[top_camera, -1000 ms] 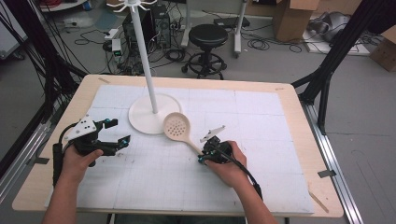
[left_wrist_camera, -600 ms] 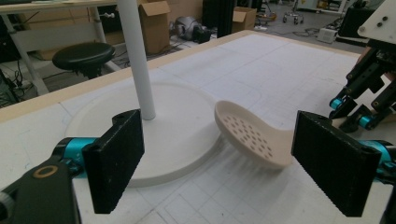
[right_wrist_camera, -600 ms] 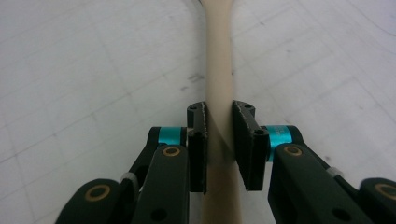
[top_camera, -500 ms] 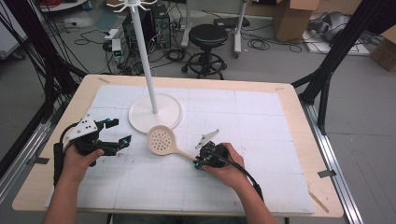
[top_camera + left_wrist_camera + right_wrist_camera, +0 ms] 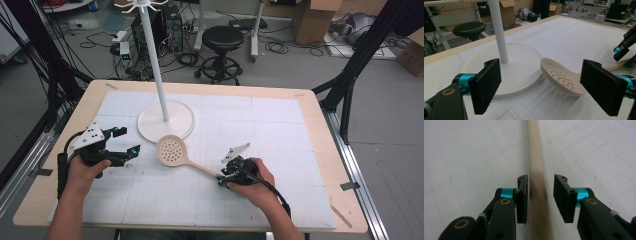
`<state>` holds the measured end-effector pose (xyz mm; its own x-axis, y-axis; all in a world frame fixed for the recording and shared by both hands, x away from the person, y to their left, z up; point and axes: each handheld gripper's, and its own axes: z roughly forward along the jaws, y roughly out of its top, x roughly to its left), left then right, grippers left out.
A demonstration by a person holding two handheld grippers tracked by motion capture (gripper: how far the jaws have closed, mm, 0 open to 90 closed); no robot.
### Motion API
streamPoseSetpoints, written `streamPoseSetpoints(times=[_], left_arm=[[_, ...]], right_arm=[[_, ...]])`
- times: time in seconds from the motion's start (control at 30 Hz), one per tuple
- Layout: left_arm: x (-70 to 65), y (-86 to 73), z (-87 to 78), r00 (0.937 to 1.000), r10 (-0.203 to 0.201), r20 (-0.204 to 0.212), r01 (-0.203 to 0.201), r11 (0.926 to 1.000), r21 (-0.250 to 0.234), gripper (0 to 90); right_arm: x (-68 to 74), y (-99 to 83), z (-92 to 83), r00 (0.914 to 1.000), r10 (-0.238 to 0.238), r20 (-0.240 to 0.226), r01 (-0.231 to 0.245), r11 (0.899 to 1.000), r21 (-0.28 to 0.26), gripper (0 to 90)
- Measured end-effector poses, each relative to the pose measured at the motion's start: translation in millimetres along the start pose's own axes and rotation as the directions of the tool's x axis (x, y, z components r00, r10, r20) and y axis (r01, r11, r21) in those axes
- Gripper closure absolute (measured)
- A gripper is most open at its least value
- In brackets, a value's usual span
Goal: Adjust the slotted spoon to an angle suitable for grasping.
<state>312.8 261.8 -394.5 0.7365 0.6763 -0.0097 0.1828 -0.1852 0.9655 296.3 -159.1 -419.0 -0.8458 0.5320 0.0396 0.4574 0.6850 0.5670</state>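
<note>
- Beige perforated plastic skimmer spoon [image 5: 172, 151] lies at frame centre, its bowl just beside the white round stand base [image 5: 150, 131].
- Right gripper [image 5: 224, 177] jaws have just been opening; the handle is between them, with a gap on one side.
- Left gripper [image 5: 127, 142], middle left, stands wide, holding nothing.

Slotted spoon [image 5: 172, 150] lies on the table [image 5: 310, 135], just before the stand base [image 5: 175, 112]

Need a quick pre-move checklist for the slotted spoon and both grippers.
1. Spoon handle between right gripper fingers: ok.
2. Right fingers pressing on handle: not ok; they have just been opening, and a gap shows on one side.
3. Slotted spoon bowl lying on the mat beside the stand base: ok.
4. Left gripper open, nothing between its fingers: ok.
5. Stand pole upright: ok.
6. Bowl touching stand base: cannot tell.
</note>
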Motion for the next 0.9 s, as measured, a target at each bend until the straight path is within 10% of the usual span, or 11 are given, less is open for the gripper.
streamPoseSetpoints(times=[0.43, 0.9], left_arm=[[0.1, 3.0, -4.5, 1.0000, 0.000, -0.007, 0.000, 0.9998, -0.020, 17.9], [-2.4, 7.9, -7.7, 0.9999, 0.017, -0.003, -0.017, 0.9992, -0.036, 17.9]], right_arm=[[2.4, 5.0, 10.3, 0.9957, -0.092, -0.012, 0.093, 0.995, 0.030, 71.5], [30.1, 58.0, 46.4, 0.9669, -0.246, -0.068, 0.249, 0.967, 0.046, 70.7]])
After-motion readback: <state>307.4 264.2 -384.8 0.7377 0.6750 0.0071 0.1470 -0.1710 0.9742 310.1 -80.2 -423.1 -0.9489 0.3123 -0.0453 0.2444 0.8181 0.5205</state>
